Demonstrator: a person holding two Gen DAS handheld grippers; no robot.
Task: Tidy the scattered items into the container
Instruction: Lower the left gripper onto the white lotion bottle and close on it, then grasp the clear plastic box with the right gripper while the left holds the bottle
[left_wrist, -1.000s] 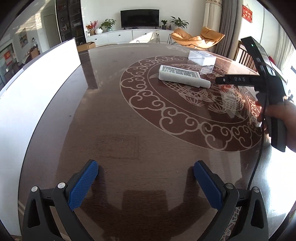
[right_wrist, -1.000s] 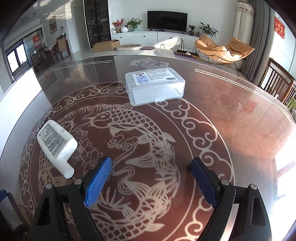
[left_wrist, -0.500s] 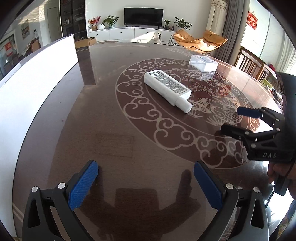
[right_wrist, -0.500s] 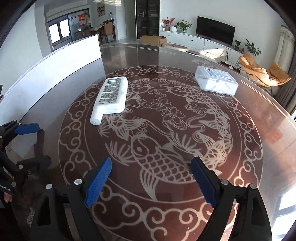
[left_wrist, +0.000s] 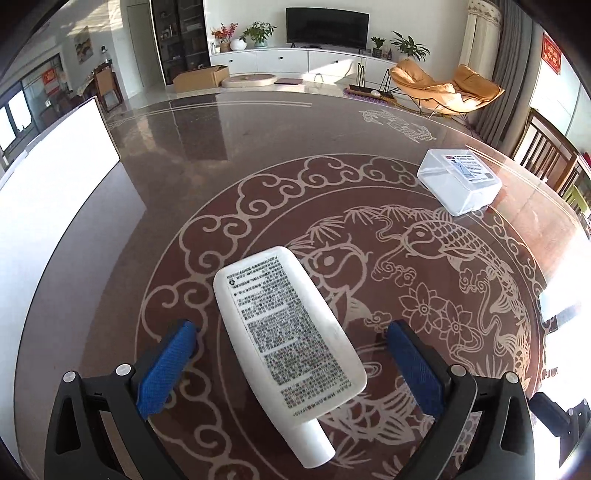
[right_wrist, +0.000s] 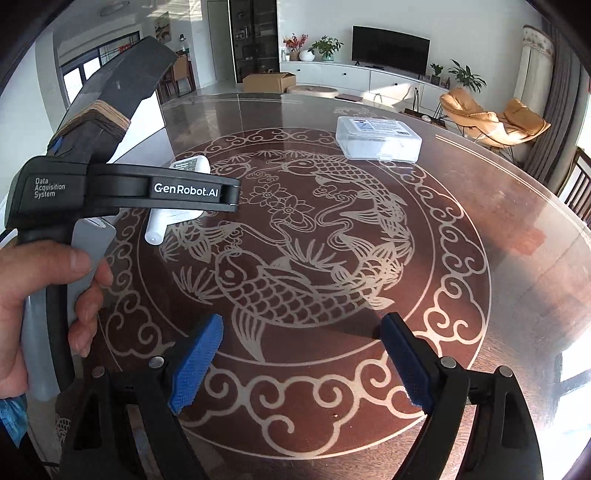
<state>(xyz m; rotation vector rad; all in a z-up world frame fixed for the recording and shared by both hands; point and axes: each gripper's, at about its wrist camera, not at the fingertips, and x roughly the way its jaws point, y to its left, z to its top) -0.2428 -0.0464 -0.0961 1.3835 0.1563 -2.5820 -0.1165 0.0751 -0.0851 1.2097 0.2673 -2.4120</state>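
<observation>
Our left gripper (left_wrist: 291, 365) spreads released around the white bottle (left_wrist: 284, 339), the clear box (left_wrist: 460, 181) at two o'clock, our right gripper (right_wrist: 301, 362) released too.

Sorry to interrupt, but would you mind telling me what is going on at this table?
A person is tidying with a handheld gripper in each hand. The left gripper is open, its fingers on either side of a white bottle lying on the table, not yet gripped. The right gripper is open and empty. The clear container sits apart, with its lid on.
</observation>
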